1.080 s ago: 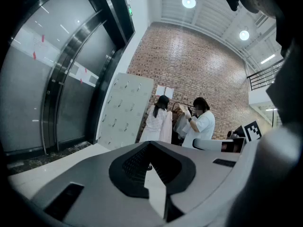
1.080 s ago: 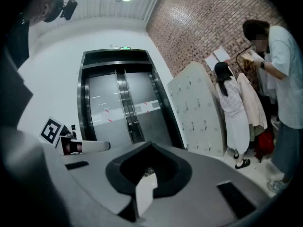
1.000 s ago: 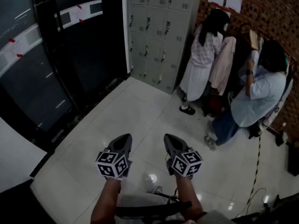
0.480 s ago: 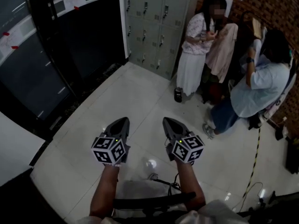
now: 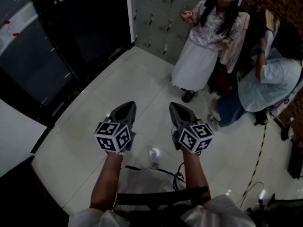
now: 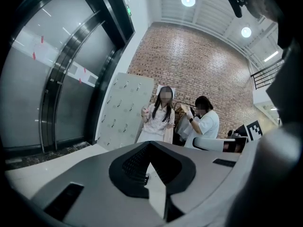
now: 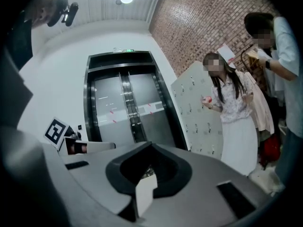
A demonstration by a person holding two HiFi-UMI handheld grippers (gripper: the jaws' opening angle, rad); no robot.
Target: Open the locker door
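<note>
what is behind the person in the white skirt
Behind the person in the white skirt stand grey lockers, and a pale pink garment hangs by the brick wall. The lockers' right end and whatever holds the garment are covered.

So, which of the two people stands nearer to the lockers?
The person in the white skirt, just beside the lockers; the person in the light blue shirt is further right.
</note>
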